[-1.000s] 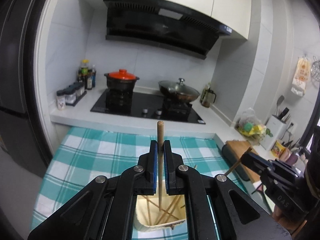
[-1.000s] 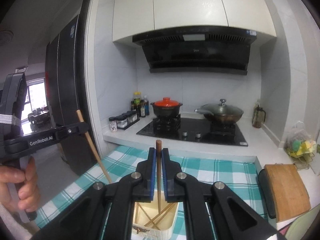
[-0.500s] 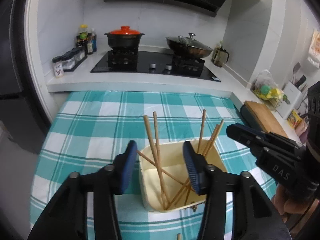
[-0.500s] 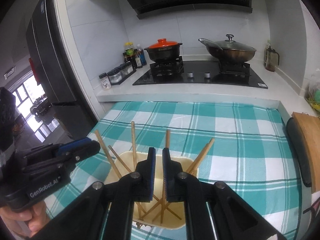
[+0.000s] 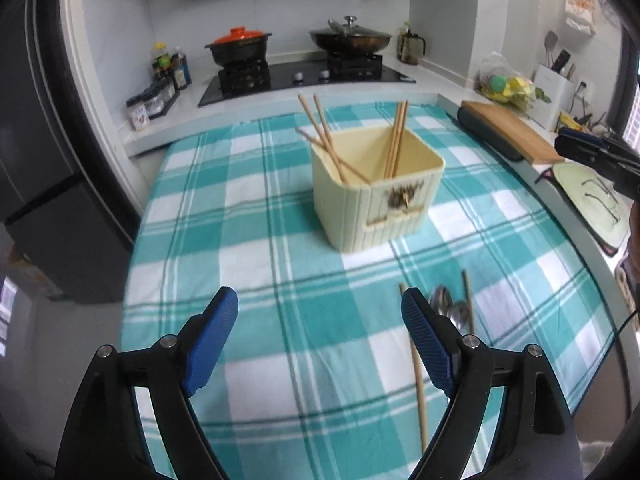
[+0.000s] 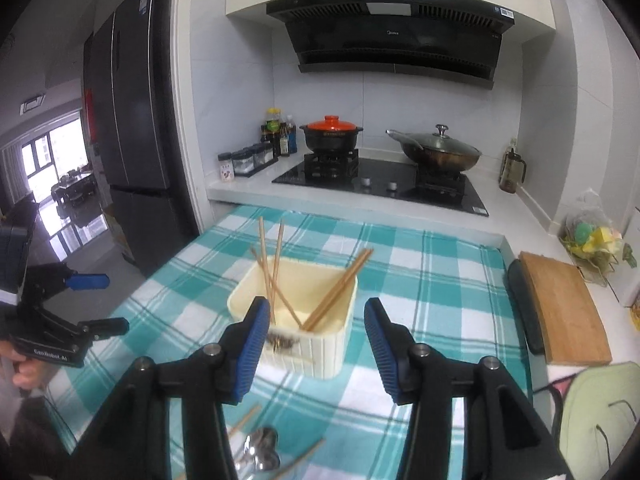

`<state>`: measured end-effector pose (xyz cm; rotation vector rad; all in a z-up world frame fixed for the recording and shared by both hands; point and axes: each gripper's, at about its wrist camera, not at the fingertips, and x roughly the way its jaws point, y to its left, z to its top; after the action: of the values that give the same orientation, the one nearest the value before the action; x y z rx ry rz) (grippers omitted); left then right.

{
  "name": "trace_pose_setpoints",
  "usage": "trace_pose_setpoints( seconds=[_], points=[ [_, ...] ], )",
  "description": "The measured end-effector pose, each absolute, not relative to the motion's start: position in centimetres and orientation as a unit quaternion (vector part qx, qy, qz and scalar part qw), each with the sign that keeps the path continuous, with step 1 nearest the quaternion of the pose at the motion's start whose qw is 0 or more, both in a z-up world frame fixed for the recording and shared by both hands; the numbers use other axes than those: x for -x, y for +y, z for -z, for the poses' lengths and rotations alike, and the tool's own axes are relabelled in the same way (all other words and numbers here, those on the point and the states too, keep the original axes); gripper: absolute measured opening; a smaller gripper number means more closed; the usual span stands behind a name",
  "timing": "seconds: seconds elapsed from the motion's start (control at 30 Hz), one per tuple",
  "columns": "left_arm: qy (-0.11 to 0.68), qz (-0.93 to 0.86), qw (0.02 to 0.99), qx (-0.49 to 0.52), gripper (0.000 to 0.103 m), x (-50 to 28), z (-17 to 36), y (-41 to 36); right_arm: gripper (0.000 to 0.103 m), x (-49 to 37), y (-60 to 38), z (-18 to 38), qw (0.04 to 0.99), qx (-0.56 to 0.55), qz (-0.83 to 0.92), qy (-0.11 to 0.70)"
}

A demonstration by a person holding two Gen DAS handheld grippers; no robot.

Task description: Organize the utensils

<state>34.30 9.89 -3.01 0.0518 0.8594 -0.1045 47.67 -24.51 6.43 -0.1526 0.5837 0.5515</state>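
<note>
A cream utensil box [image 5: 376, 188] stands on the teal checked cloth [image 5: 248, 240] and holds several wooden chopsticks [image 5: 328, 140]. It also shows in the right wrist view [image 6: 316, 320], chopsticks [image 6: 272, 264] leaning in it. My left gripper [image 5: 320, 308] is open and empty, pulled back near the table's front. My right gripper [image 6: 316, 320] is open and empty, just in front of the box. Loose chopsticks [image 5: 416, 364] and metal spoons [image 5: 448, 308] lie on the cloth near me; the spoons [image 6: 260, 452] show below my right gripper too.
A stove with a red-lidded pot [image 6: 330, 132] and a lidded wok [image 6: 440, 152] is at the back. Spice jars [image 6: 248, 160] stand at back left. A wooden cutting board [image 6: 564, 304] and a green mat [image 6: 596, 412] lie at the right. A dark fridge [image 6: 132, 120] stands at left.
Both grippers let go of their chopsticks into the box, opened wide and drew back from it. The box now holds more chopsticks.
</note>
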Motion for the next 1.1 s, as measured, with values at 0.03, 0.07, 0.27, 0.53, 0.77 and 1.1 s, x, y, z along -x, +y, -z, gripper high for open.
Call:
trace_pose_setpoints(
  seconds=[0.03, 0.07, 0.27, 0.53, 0.77, 1.1],
  points=[
    [0.420, 0.051, 0.906, -0.017, 0.085, -33.0, 4.3, 10.0, 0.050, -46.5, -25.2, -5.6, 0.916, 0.076, -0.264, 0.293],
    [0.424, 0.051, 0.904, -0.010, 0.085, -31.8, 5.7, 9.9, 0.050, -45.3, -25.9, -4.3, 0.914, 0.078, -0.258, 0.303],
    [0.430, 0.014, 0.902, 0.037, 0.085, -26.9, 12.6, 9.2, 0.050, -40.7, -30.4, 6.7, 0.905, 0.056, -0.192, 0.374],
    [0.429, 0.006, 0.900, 0.076, 0.085, -25.1, 13.3, 8.2, 0.050, -43.6, -35.4, 16.2, 0.905, 0.035, -0.067, 0.418],
    [0.431, 0.008, 0.900, 0.058, 0.085, -25.8, 12.6, 6.2, 0.092, -47.9, -35.0, 17.2, 0.897, 0.040, -0.055, 0.437],
    [0.399, 0.020, 0.915, 0.050, 0.085, -25.2, 10.6, 4.8, 0.103, -48.8, -34.7, 17.8, 0.890, 0.038, -0.060, 0.450]
  ],
)
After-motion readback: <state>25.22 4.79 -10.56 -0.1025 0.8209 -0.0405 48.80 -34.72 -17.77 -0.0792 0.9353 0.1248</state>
